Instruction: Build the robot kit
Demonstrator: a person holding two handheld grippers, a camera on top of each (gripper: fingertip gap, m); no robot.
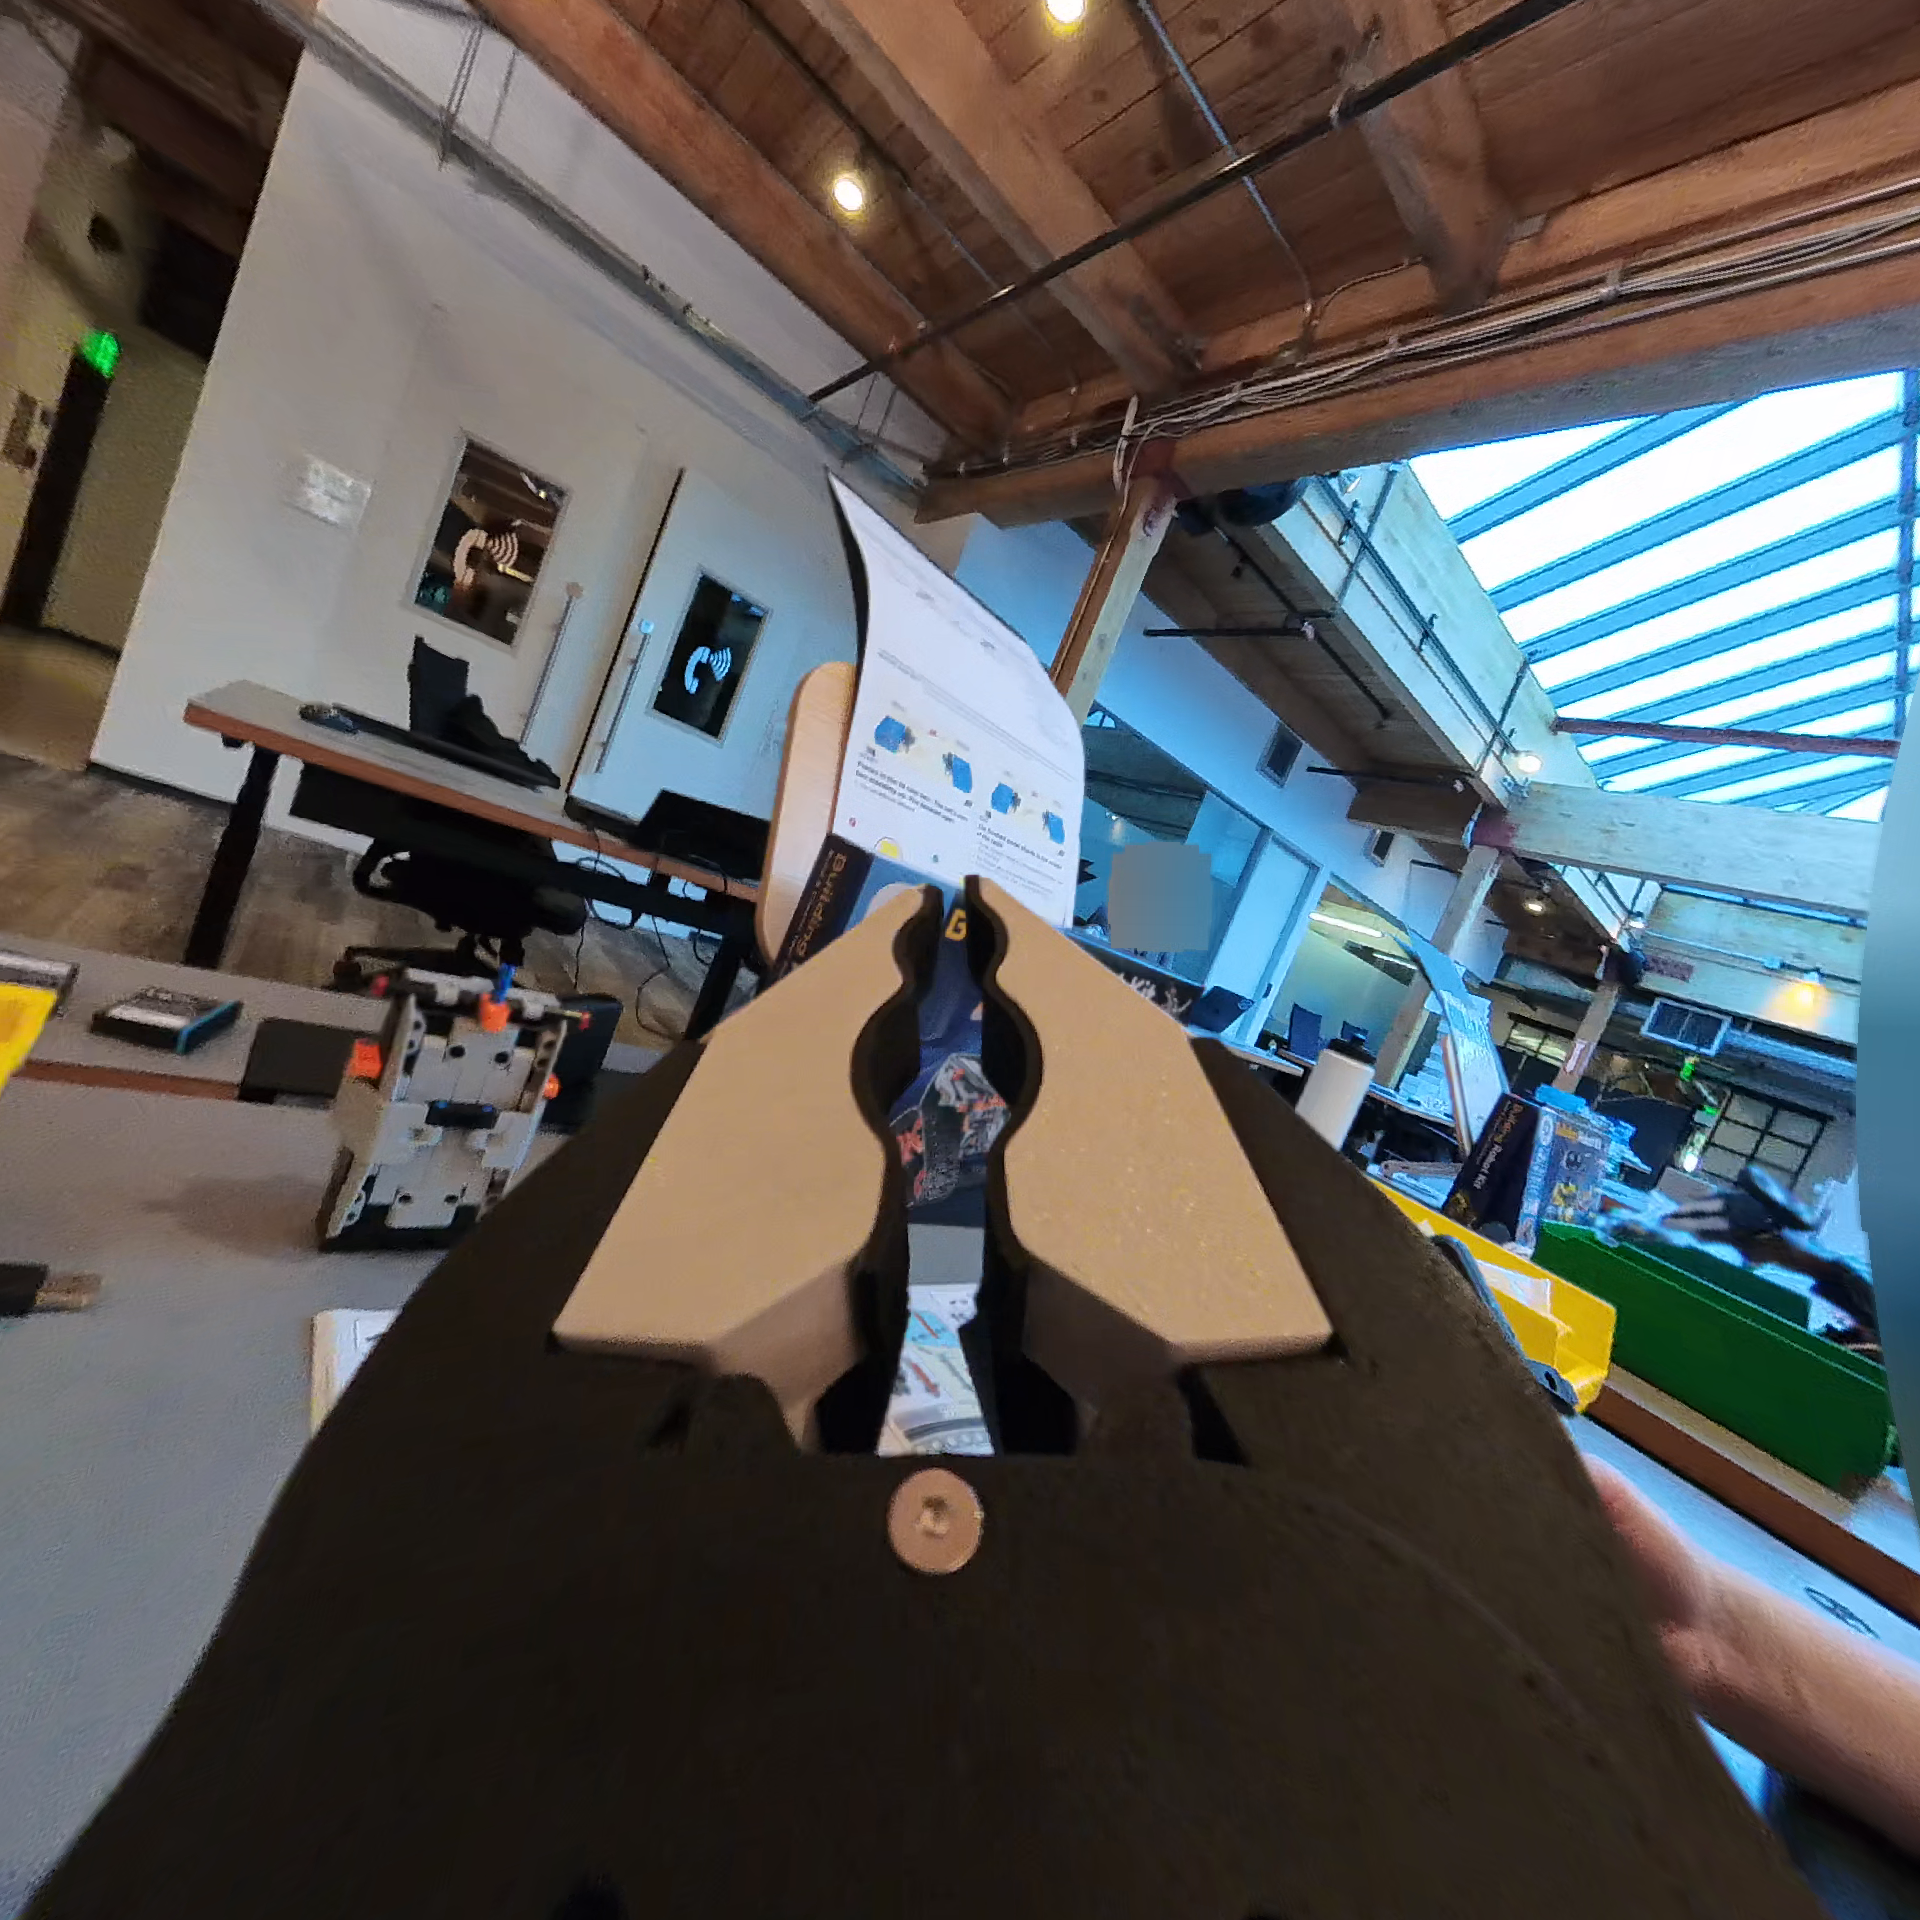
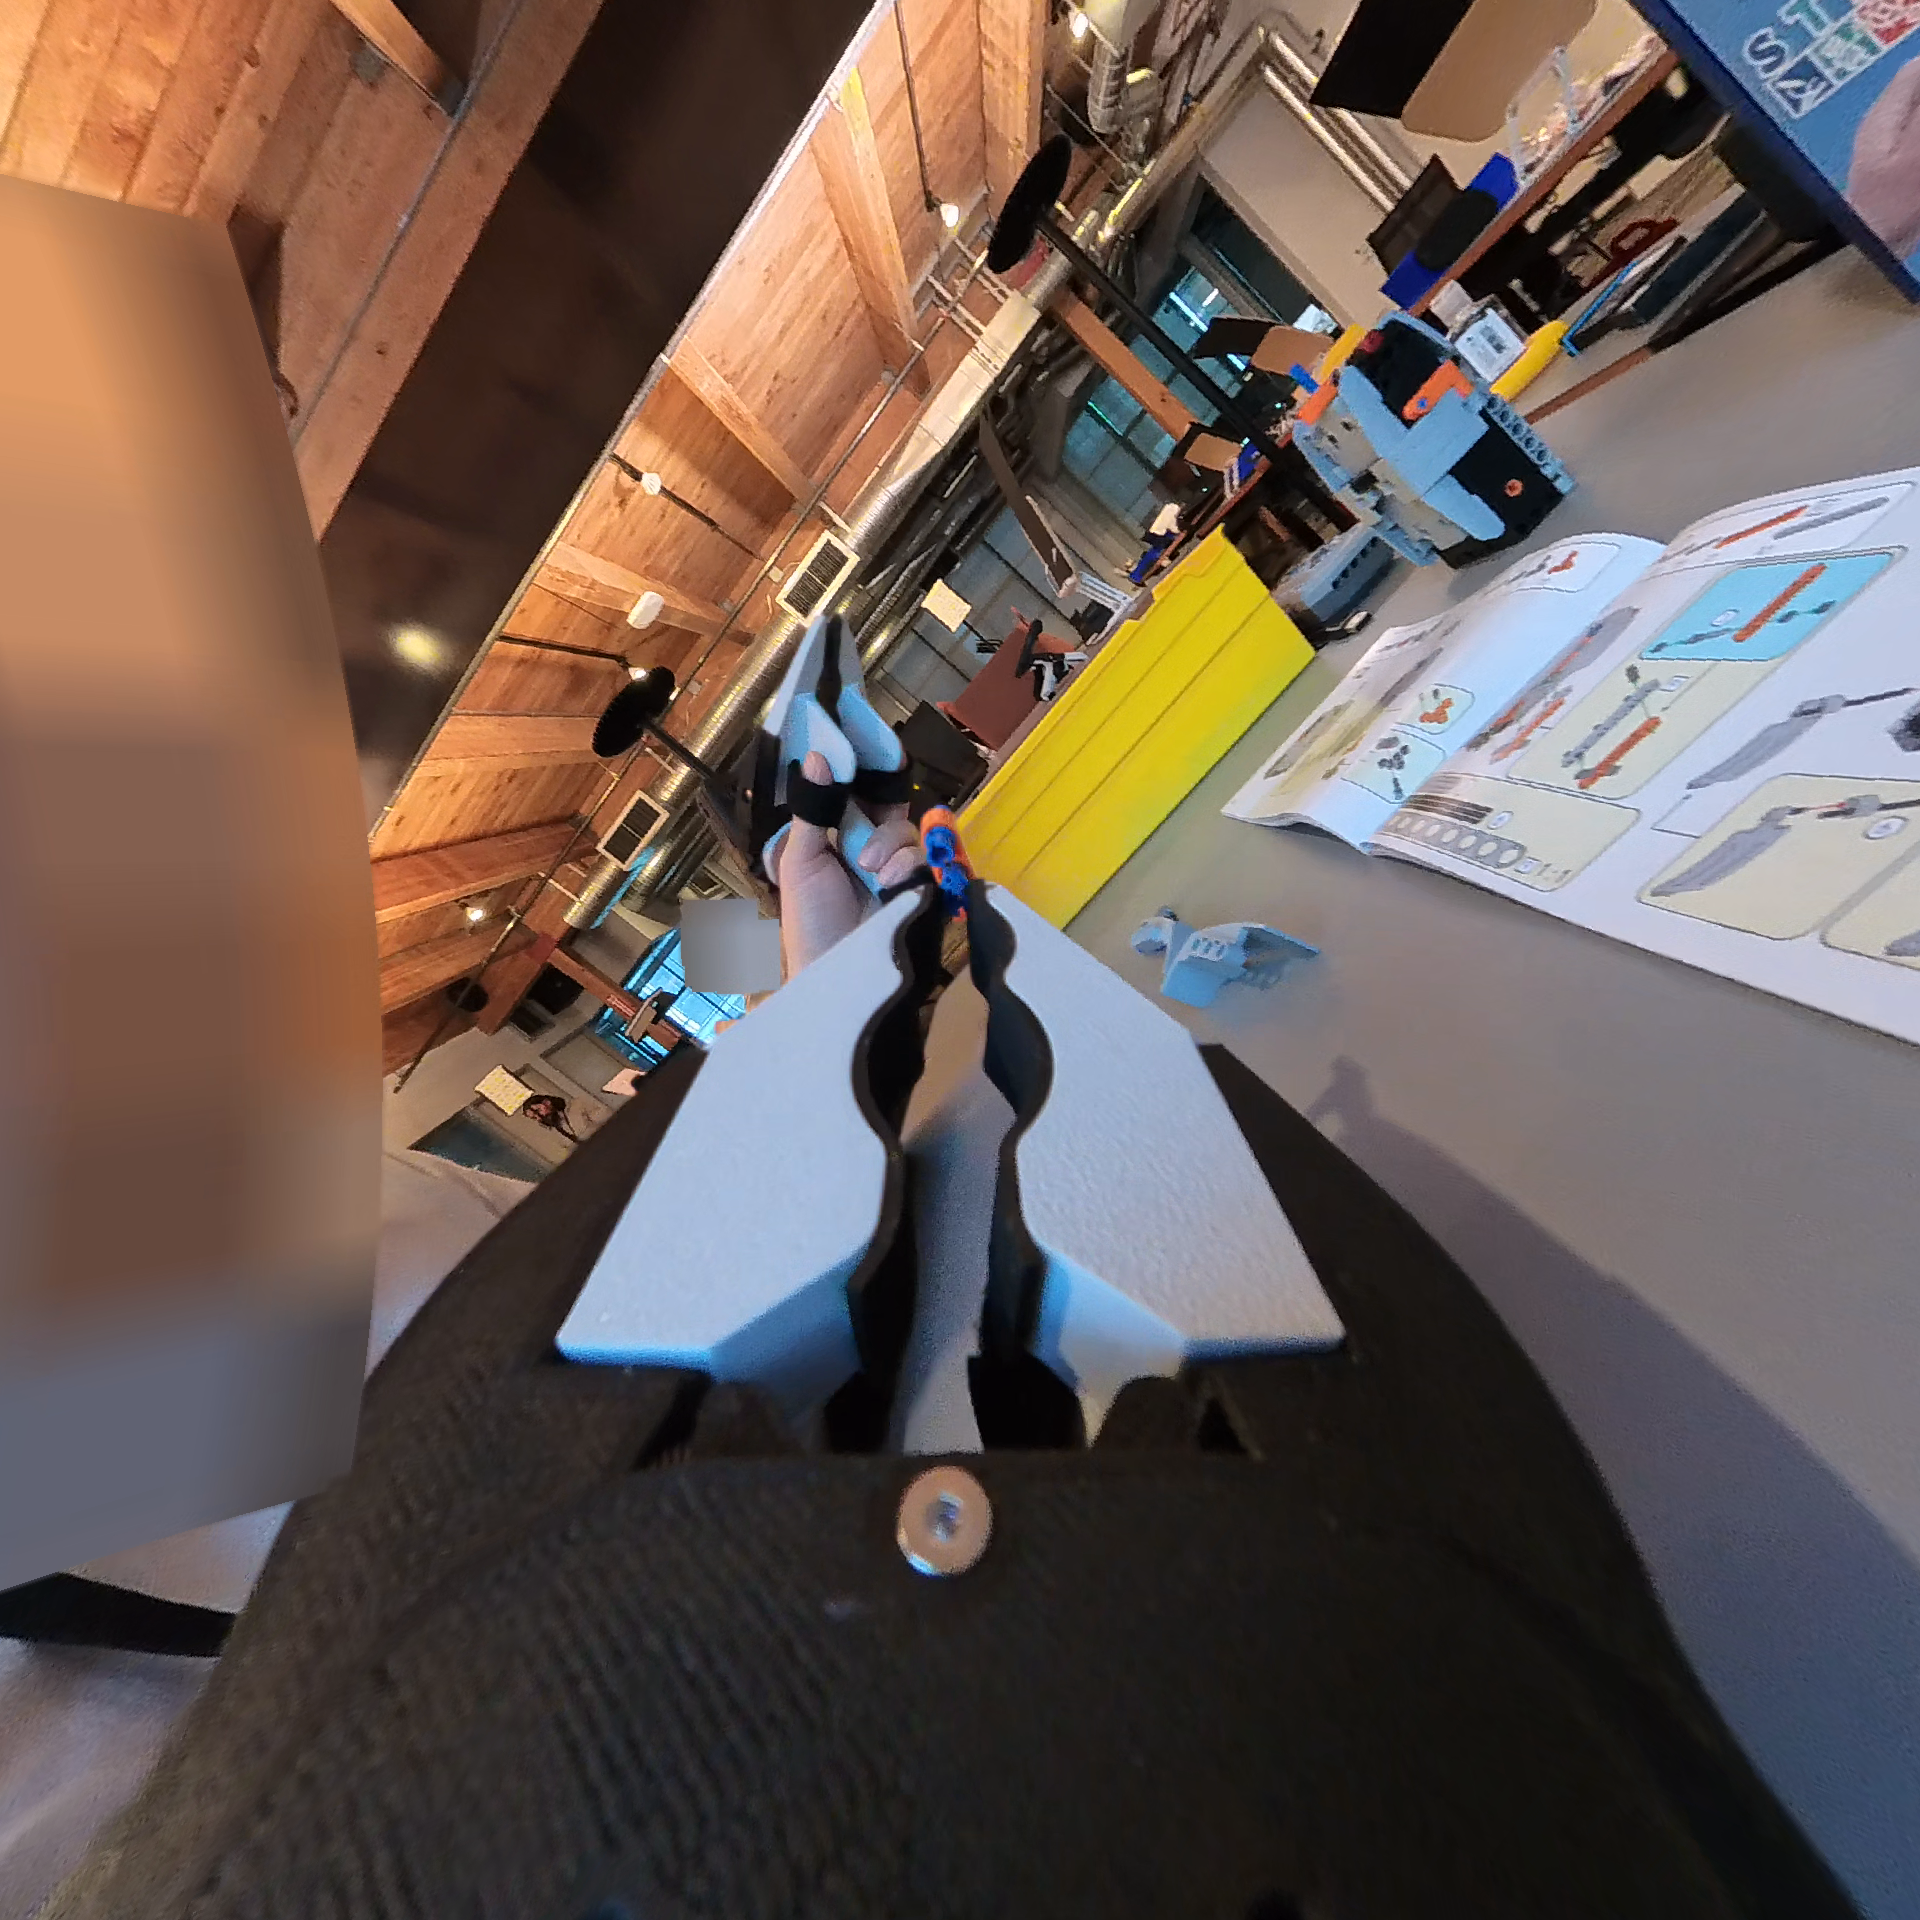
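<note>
The left gripper [image 1: 954, 894] is lifted off the grey table [image 1: 156, 1382], its fingers nearly together with only a thin slit at the tips and nothing visibly between them. Past its tips stands a dark box [image 1: 951, 1122] with a curled instruction sheet [image 1: 956, 717] rising above it. A grey block-built model [image 1: 447, 1101] sits on the table to its left, and yellow [image 1: 1538, 1309] and green bins [image 1: 1704, 1351] lie to the right. The right gripper [image 2: 951, 902] is tilted, its tips pinched on a small blue and orange piece [image 2: 941, 854]. Beyond it a hand [image 2: 821, 873] carries the other gripper in the air. An open instruction booklet [image 2: 1621, 748] lies flat on the table to the right, with a loose grey part [image 2: 1216, 951] just beside its near edge.
</note>
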